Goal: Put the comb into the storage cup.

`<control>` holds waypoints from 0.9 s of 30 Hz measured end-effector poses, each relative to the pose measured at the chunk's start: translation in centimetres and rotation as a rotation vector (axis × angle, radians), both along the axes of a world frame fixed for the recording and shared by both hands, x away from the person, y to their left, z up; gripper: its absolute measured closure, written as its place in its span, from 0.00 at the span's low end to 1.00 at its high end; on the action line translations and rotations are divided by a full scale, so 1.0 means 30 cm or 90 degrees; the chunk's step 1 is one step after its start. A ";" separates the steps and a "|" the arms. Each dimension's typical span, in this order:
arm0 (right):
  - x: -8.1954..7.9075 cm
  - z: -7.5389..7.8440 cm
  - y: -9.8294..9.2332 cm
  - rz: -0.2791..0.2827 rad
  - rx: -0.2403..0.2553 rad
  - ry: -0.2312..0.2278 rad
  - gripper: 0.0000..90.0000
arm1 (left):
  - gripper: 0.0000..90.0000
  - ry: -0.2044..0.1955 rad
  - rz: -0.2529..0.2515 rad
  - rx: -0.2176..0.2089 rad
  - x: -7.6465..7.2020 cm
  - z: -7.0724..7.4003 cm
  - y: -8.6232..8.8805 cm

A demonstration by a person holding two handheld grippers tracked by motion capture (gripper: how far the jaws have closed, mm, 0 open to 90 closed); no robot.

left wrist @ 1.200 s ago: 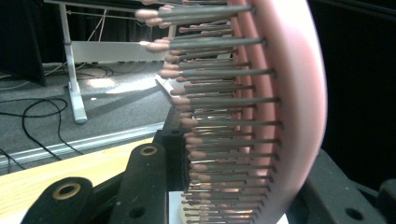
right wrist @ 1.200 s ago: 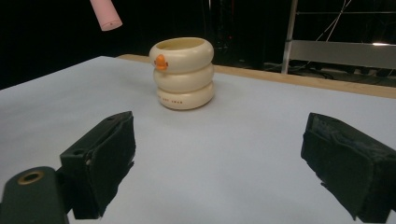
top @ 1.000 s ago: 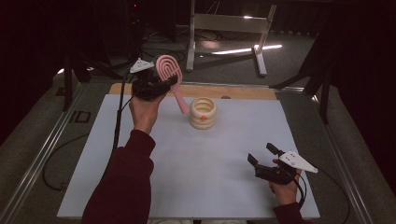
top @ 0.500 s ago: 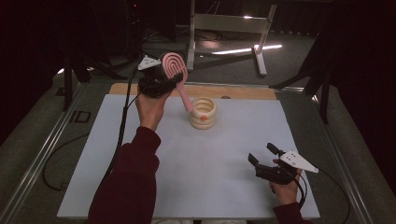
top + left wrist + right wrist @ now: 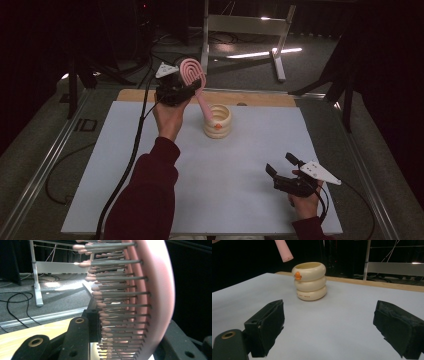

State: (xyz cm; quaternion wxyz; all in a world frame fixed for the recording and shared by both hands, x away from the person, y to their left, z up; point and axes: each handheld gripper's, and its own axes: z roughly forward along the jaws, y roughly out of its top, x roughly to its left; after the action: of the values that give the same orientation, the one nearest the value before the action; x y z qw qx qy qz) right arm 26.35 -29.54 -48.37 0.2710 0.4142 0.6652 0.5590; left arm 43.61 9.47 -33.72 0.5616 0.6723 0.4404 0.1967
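Note:
My left gripper [image 5: 181, 89] is raised over the back of the table and is shut on a pink hairbrush [image 5: 193, 76]. The brush head points up and its handle slants down to the right, ending just above the rim of a cream ringed cup [image 5: 218, 120]. In the left gripper view the bristles and pink back of the hairbrush [image 5: 140, 302] sit between the black jaws. My right gripper [image 5: 280, 165] rests low near the front right, open and holding nothing. From the right gripper [image 5: 329, 332] I see the cup [image 5: 310, 281] ahead and the handle tip [image 5: 284, 251] above it.
A white mat [image 5: 150, 190] covers the table, with a wooden strip [image 5: 260, 98] along its back edge. A metal stand [image 5: 240, 25] is on the floor beyond. The left gripper's cable [image 5: 135, 150] trails down the left side of the mat.
The left hand has drifted a little to the right with the hairbrush, bringing the handle nearer over the cup. The right hand has stayed put.

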 end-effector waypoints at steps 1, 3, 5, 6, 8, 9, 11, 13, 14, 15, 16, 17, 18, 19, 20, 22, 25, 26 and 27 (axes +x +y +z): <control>0.000 0.000 0.000 0.000 -0.001 0.000 0.11 | 0.71 0.000 0.002 0.000 0.001 -0.002 -0.001; 0.001 0.000 -0.002 0.000 0.000 -0.001 0.11 | 0.71 0.000 0.005 -0.002 0.004 -0.006 -0.002; 0.001 0.000 -0.003 0.000 0.001 0.000 0.11 | 0.71 -0.001 0.009 -0.004 0.006 -0.007 -0.001; 0.001 0.000 -0.004 0.000 0.001 0.001 0.11 | 0.71 -0.001 0.011 -0.005 0.007 -0.008 -0.001; 0.001 0.000 -0.004 -0.002 0.001 0.001 0.11 | 0.71 -0.006 0.018 -0.005 0.006 -0.009 -0.006; 0.001 -0.001 -0.004 -0.001 0.002 0.002 0.11 | 0.71 -0.007 0.019 -0.006 0.006 -0.010 -0.008; 0.001 -0.001 -0.003 -0.002 0.002 0.002 0.11 | 0.71 -0.009 0.021 -0.008 0.007 -0.012 -0.012; 0.001 -0.001 -0.004 -0.002 0.003 0.002 0.11 | 0.71 -0.012 0.024 -0.008 0.008 -0.015 -0.016; 0.001 -0.001 -0.005 -0.002 0.003 0.001 0.11 | 0.71 -0.011 0.024 -0.007 0.010 -0.016 -0.017; 0.001 -0.001 -0.006 -0.002 0.003 0.001 0.11 | 0.71 -0.011 0.025 -0.007 0.011 -0.018 -0.019; 0.002 -0.001 -0.006 -0.002 0.003 0.000 0.11 | 0.71 -0.010 0.026 -0.009 0.012 -0.019 -0.020; 0.002 -0.001 -0.007 -0.001 0.004 0.000 0.11 | 0.71 -0.010 0.026 -0.009 0.014 -0.020 -0.021; 0.002 -0.001 -0.007 -0.001 0.003 0.000 0.11 | 0.71 -0.009 0.027 -0.008 0.015 -0.022 -0.022; 0.002 -0.001 -0.008 -0.001 0.003 0.000 0.11 | 0.71 -0.010 0.028 -0.009 0.016 -0.023 -0.023; 0.002 -0.001 -0.009 -0.002 0.004 0.000 0.11 | 0.71 -0.009 0.028 -0.009 0.018 -0.024 -0.023; 0.002 -0.001 -0.009 -0.003 0.004 0.000 0.11 | 0.71 -0.009 0.029 -0.010 0.020 -0.027 -0.025; 0.002 -0.001 -0.010 -0.002 0.004 0.001 0.11 | 0.71 -0.008 0.031 -0.010 0.023 -0.030 -0.027; 0.003 -0.002 -0.010 -0.002 0.005 0.002 0.11 | 0.71 -0.007 0.032 -0.010 0.025 -0.031 -0.028; 0.003 -0.002 -0.009 -0.002 0.005 0.001 0.11 | 0.71 -0.008 0.033 -0.011 0.026 -0.032 -0.028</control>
State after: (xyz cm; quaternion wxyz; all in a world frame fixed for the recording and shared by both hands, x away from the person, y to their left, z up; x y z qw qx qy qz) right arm 26.44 -29.82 -48.43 0.2695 0.4168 0.6627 0.5607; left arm 44.38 8.62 -34.67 0.5649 0.6544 0.4561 0.2114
